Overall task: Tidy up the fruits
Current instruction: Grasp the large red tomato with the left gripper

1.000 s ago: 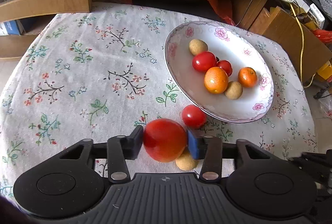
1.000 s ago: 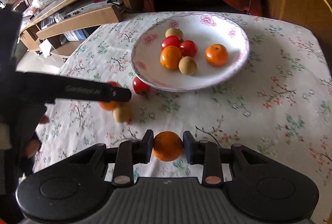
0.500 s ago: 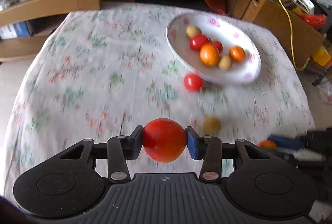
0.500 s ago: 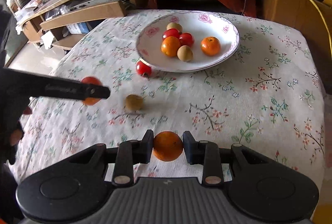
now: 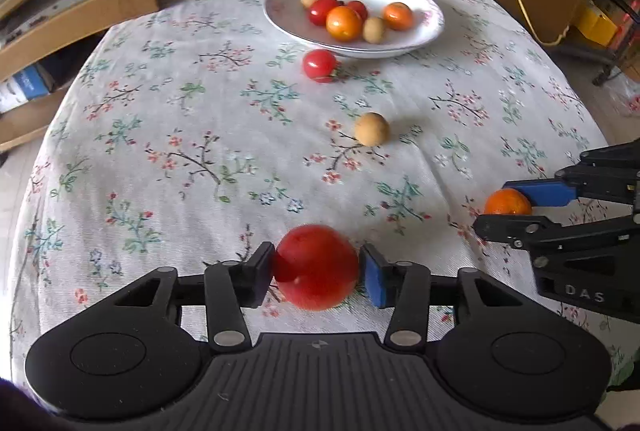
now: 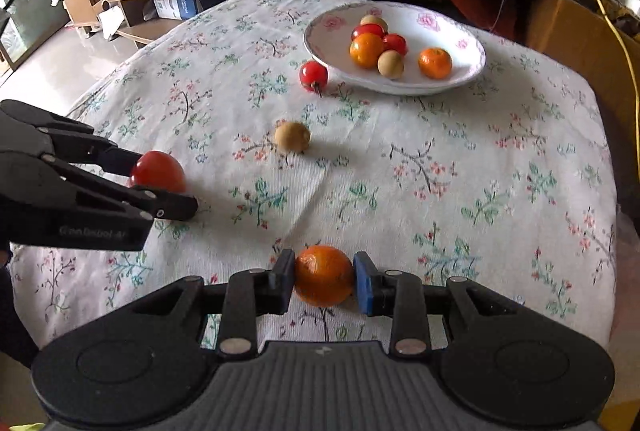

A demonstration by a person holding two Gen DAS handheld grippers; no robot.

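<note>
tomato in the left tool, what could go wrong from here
1. The left tool has just been opening; a gap shows beside the blurred tomato, which may roll off across the tablecloth.
2. The right tool, shut on an orange, is close by; the two tools could bump.

A brown fruit and a small tomato lay mid-table before the plate at the far edge; the cloth along the right edge lay open.

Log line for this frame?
left gripper: jaws just opening, big tomato between them | right gripper: shut on orange | loose on tablecloth: small tomato, brown fruit | plate: six fruits
</note>
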